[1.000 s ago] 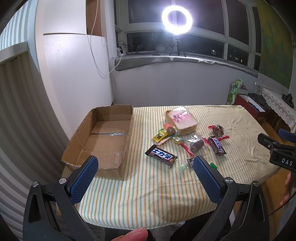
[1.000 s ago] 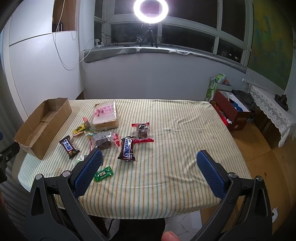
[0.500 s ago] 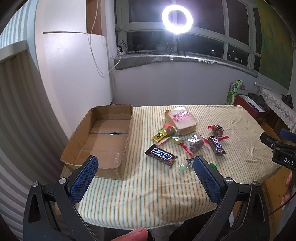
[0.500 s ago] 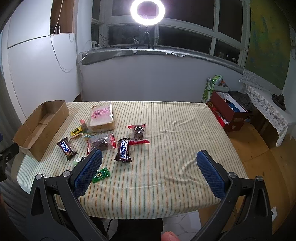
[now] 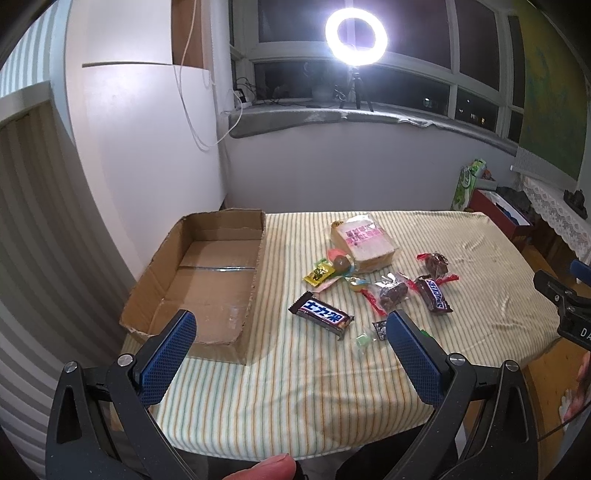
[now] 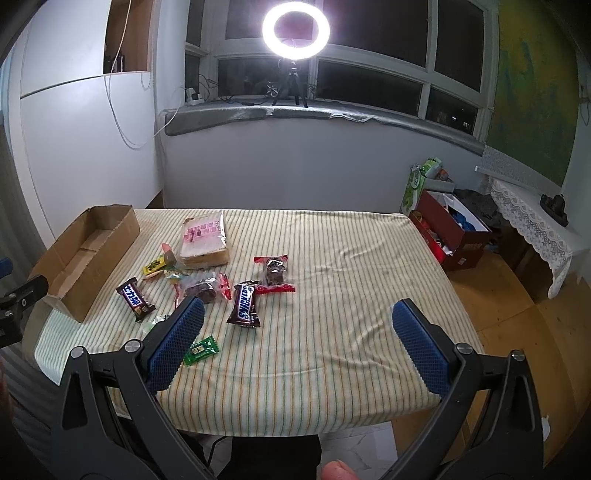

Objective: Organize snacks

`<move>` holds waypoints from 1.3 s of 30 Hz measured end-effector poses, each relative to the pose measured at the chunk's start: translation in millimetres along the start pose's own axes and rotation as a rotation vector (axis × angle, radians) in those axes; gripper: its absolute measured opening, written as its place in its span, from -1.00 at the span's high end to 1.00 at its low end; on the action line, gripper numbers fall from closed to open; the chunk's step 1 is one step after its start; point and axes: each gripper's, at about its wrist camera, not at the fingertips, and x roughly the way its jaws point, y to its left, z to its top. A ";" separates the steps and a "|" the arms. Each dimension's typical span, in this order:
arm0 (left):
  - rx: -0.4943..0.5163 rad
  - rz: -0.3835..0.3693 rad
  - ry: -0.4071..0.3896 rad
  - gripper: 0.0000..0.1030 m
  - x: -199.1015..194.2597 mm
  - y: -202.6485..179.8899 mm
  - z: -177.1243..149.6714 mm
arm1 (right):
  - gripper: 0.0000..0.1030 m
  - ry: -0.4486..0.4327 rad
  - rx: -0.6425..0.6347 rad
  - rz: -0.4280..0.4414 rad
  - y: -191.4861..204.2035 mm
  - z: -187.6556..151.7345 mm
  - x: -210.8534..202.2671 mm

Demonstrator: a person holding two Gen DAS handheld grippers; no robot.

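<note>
An open cardboard box (image 5: 207,280) lies empty at the table's left; it also shows in the right wrist view (image 6: 88,254). Snacks lie scattered mid-table: a Snickers bar (image 5: 321,314) nearest the box, a second Snickers (image 6: 243,304), a wrapped bread slice pack (image 5: 364,243), two dark cakes in clear and red wrappers (image 6: 275,275), a yellow sachet (image 5: 318,273), a green candy (image 6: 200,350) and small sweets. My left gripper (image 5: 288,343) is open and empty above the table's near edge. My right gripper (image 6: 297,332) is open and empty, above the near right part.
The table wears a striped cloth (image 6: 351,295). A white wall panel (image 5: 147,166) stands close behind the box. A red box with clutter (image 6: 450,236) and a lace-covered stand (image 6: 532,225) are on the floor to the right. A ring light (image 6: 295,29) stands on the windowsill.
The right gripper has drawn back and lifted slightly, so the table sits a little lower and farther in its view. The left gripper has barely moved. Nothing was grasped.
</note>
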 end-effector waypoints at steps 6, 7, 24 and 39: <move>0.009 -0.001 -0.001 -0.98 0.0 -2.6 1.8 | -1.00 0.003 -0.001 -0.001 -1.1 -0.5 2.6; 0.007 -0.001 0.000 -0.98 0.0 -2.7 1.7 | -1.00 0.002 -0.001 0.000 -1.3 -0.4 2.7; -0.006 -0.003 0.010 -0.98 3.9 3.6 2.9 | -1.00 0.014 -0.008 0.000 1.5 -0.6 8.7; -0.017 -0.140 0.129 -0.99 62.2 -6.8 -24.8 | -1.00 0.175 -0.011 0.095 13.5 -43.7 70.5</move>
